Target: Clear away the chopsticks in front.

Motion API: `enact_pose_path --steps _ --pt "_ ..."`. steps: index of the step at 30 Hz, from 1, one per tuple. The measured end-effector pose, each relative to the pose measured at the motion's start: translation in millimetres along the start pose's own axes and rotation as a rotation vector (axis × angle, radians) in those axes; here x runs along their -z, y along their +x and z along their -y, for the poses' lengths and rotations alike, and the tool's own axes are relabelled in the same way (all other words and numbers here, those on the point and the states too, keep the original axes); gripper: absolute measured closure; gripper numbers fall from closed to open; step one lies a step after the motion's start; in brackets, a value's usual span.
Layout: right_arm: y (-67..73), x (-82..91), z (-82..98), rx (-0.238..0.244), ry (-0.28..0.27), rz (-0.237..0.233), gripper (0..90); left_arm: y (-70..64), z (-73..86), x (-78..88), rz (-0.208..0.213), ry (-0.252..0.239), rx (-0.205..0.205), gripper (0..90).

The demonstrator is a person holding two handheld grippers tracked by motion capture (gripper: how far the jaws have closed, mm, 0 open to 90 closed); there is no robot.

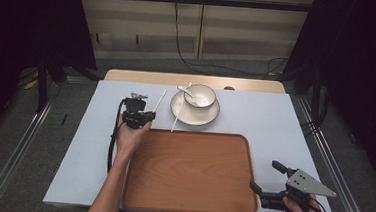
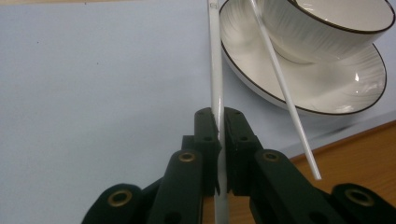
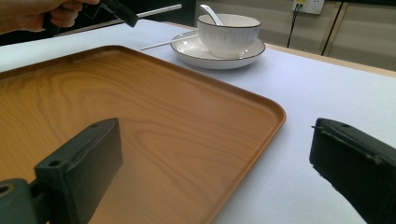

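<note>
White chopstick (image 2: 216,70) was clamped in the left gripper (image 2: 218,122) | second chopstick (image 2: 285,93) was propped on the plate (image 2: 327,88) | right gripper (image 3: 210,154) was held agape beside the wooden tray (image 3: 154,112).

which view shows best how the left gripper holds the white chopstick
The left gripper view: the thin white chopstick runs up between the left gripper's shut black jaws. The high view shows it small; the right gripper view shows its far end.

Table (image 1: 275,122), pale blue cover: wooden tray (image 1: 191,171), saucer (image 1: 195,114) beyond tray.
</note>
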State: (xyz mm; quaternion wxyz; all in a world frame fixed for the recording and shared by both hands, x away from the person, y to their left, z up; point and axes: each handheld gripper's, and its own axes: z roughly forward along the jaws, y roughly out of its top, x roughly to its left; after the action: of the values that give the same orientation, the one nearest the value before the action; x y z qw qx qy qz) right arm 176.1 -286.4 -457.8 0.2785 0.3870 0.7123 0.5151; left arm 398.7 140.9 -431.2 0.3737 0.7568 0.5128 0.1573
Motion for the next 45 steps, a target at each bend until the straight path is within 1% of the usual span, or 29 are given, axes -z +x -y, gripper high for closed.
enact_pose_path --steps 1,2,3,4,5,6,7,8,10,12,13,14,17,20,22,24,26,27,29,30,32,33,34,35,38,40,41,42,45 --pt "0.1 0.0 0.0 -0.001 0.001 0.001 1.9 -1.9 1.5 1.6 -0.021 0.0 -0.008 85.3" --pt "0.0 -0.2 0.1 -0.001 -0.001 0.002 1.9 -4.2 3.2 2.1 -0.017 -0.009 0.0 85.3" --pt "-0.1 -0.1 0.1 -0.003 0.001 0.0 2.0 -4.5 4.9 3.2 -0.002 0.0 -0.005 85.3" --pt "-0.1 -0.3 0.2 -0.003 0.002 0.001 1.9 -6.9 7.1 3.4 -0.005 -0.005 -0.004 85.3" --pt "0.0 -0.5 0.2 -0.001 0.003 -0.003 1.9 -8.3 9.7 4.6 -0.02 -0.004 -0.019 85.3" --pt "0.0 -0.5 0.1 0.001 0.001 -0.004 2.0 -10.3 12.3 5.2 -0.012 -0.001 -0.024 85.3" --pt "0.2 -0.1 -0.1 0.0 -0.001 -0.001 2.0 -12.6 15.1 5.9 0.007 -0.002 -0.016 85.2" --pt "0.1 0.1 0.0 0.001 0.0 -0.001 2.0 -14.8 18.3 7.9 0.014 -0.011 -0.008 85.2" --pt "-0.1 -0.3 0.1 -0.001 -0.002 0.001 2.0 -18.7 24.0 10.8 0.008 -0.016 -0.007 85.2" --pt "-0.1 -0.1 0.0 0.0 0.0 -0.001 1.9 -20.4 28.9 13.2 0.033 -0.021 0.004 85.3" --pt "0.1 -0.1 0.0 0.003 0.0 -0.002 2.0 -21.0 31.1 14.3 0.029 -0.015 0.004 85.2" --pt "0.6 0.0 0.0 0.002 0.0 -0.003 2.0 -21.8 33.5 15.9 0.019 -0.021 0.006 85.2" --pt "0.6 0.1 -0.4 0.005 -0.001 -0.001 2.0 -21.6 42.2 21.2 0.056 -0.038 0.025 85.3" --pt "0.6 -0.6 -0.3 0.005 0.0 -0.001 2.0 -23.5 48.6 25.5 0.037 -0.052 0.027 85.3" --pt "0.7 -0.6 -0.4 0.007 0.0 -0.003 2.0 -23.5 52.1 27.7 0.052 -0.051 0.044 85.3" --pt "0.6 -0.9 -0.4 0.007 -0.001 -0.001 2.0 -25.1 54.6 29.4 0.041 -0.056 0.044 85.3" --pt "0.9 -0.9 -0.4 0.008 -0.002 0.001 1.9 -25.6 56.8 32.1 0.046 -0.061 0.053 85.3" --pt "0.9 -0.8 -0.4 0.01 -0.003 0.0 1.9 -25.9 58.0 33.9 0.036 -0.064 0.062 85.2" --pt "0.7 -0.9 -0.4 0.006 -0.003 -0.001 1.8 -26.7 60.4 37.7 0.012 -0.084 0.059 85.3" --pt "0.6 -0.9 -0.4 0.004 -0.003 0.004 1.9 -25.9 61.3 39.5 0.006 -0.081 0.069 85.3" --pt "0.5 -1.0 0.0 0.002 0.002 0.002 1.9 -24.5 64.3 43.7 0.02 -0.091 0.08 85.2" --pt "0.5 -1.3 -0.1 0.002 0.002 -0.001 1.9 -25.3 65.9 45.3 0.011 -0.084 0.077 85.2" --pt "0.6 -1.2 -0.3 0.002 0.002 -0.004 1.9 -26.1 67.7 47.3 -0.006 -0.088 0.068 85.2" --pt "0.9 -1.3 -0.2 0.0 0.001 -0.003 1.9 -26.3 69.6 49.6 -0.01 -0.087 0.071 85.3" --pt "1.0 -1.8 0.1 0.0 0.002 0.0 1.9 -26.1 76.4 52.7 -0.006 -0.075 0.1 85.2" --pt "1.2 -1.4 -0.2 -0.003 -0.003 0.005 1.6 -26.9 80.8 53.0 -0.023 -0.059 0.117 85.3" --pt "0.9 -1.3 -0.2 -0.001 -0.006 0.005 1.4 -26.9 82.9 53.0 -0.032 -0.059 0.133 85.3" --pt "0.9 -0.9 -0.3 -0.005 -0.008 0.005 1.4 -27.3 84.9 53.7 -0.042 -0.061 0.139 85.3" --pt "0.7 -0.5 -0.8 -0.004 -0.02 0.002 1.4 -28.2 89.5 56.1 -0.031 -0.051 0.169 85.3"
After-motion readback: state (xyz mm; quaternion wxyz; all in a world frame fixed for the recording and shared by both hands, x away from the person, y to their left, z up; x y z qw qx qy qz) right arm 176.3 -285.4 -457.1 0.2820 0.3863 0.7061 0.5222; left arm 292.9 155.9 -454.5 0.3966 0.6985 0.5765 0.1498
